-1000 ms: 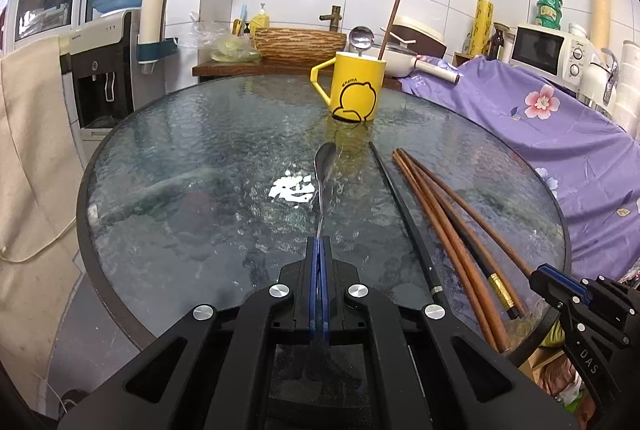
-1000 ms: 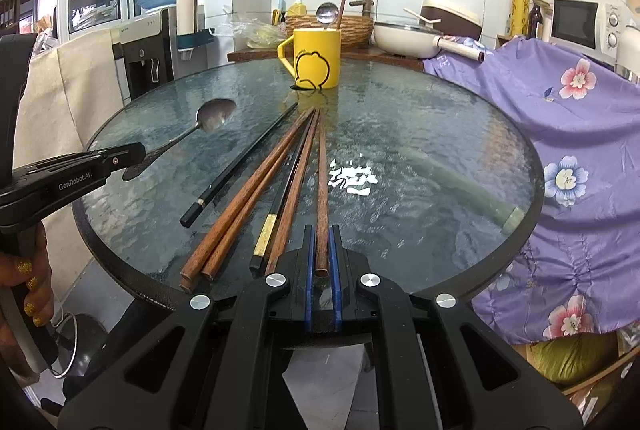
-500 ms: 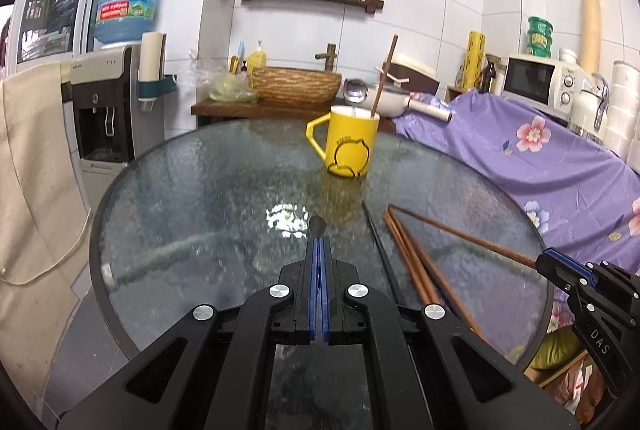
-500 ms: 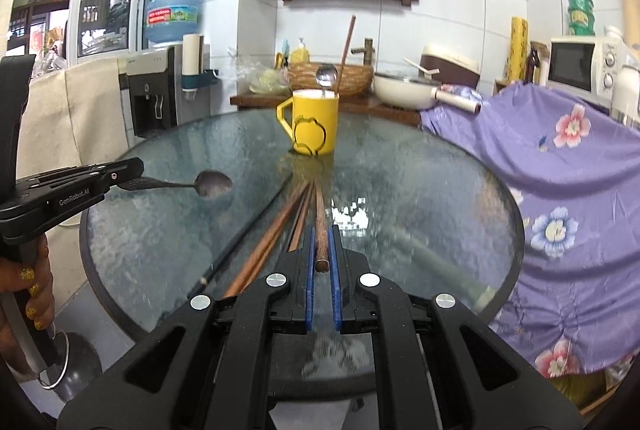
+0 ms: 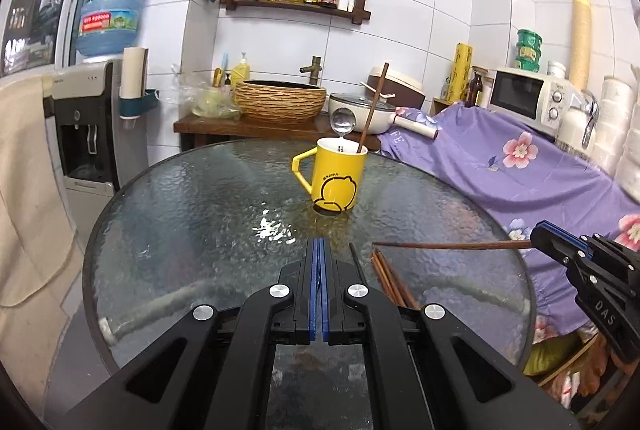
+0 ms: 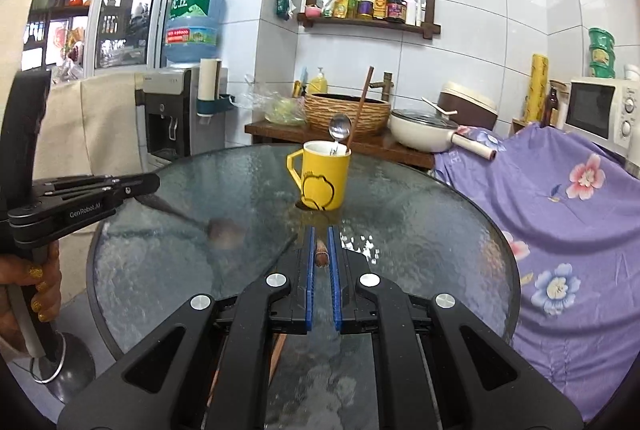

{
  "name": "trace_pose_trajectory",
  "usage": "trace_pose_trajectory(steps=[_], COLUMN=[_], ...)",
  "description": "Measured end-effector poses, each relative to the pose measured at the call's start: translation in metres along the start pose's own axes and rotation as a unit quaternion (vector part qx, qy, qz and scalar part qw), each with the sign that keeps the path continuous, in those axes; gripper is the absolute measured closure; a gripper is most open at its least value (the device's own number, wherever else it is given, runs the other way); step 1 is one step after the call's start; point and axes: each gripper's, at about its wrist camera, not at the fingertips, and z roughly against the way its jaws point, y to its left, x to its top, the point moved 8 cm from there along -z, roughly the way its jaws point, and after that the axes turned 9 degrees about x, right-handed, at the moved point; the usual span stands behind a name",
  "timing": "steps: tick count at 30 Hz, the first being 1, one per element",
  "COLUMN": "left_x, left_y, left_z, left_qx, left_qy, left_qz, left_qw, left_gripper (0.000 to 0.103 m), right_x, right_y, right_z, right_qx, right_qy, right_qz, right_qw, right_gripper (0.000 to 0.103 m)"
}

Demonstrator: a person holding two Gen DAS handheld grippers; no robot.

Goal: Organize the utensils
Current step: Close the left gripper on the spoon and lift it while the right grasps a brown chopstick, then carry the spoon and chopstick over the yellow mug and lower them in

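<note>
Near the yellow mug (image 6: 320, 179), the "GenRobot.AI" left claw (image 6: 154, 184) clamps a spoon (image 6: 216, 228); the "DAS" right claw (image 5: 534, 238) clamps a chopstick (image 5: 448, 245).

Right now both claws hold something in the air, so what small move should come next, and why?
Probably carry the right claw and its wooden chopstick toward the yellow mug, tip first. The mug already holds a spoon and a chopstick, and its mouth looks open enough. The left claw, gripping a spoon, could follow.
</note>
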Motion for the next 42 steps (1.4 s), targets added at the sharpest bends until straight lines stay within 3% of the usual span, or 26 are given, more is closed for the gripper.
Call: trace_pose_trajectory(steps=[13, 28, 42], left_x=[0.033, 0.087, 0.166], left_y=[-0.012, -0.022, -0.027], left_z=[-0.003, -0.061, -0.102], left_qx=[-0.009, -0.044, -0.022], left_qy=[-0.026, 0.028, 0.006], left_qz=[-0.030, -0.030, -0.016], left_qw=[0.9992, 0.9982, 0.9996], left_gripper=[0.102, 0.102, 0.102], right_x=[0.065, 0.137, 0.223], right_y=[-0.012, -0.042, -0.058], right_z=[-0.030, -0.093, -0.125], right_qx=[0.032, 0.067, 0.054], right_qy=[0.006, 0.063, 0.058], right_qz=[0.022, -0.013, -0.011], right_qw=[0.999, 0.996, 0.997], right_gripper=[0.096, 0.096, 0.096])
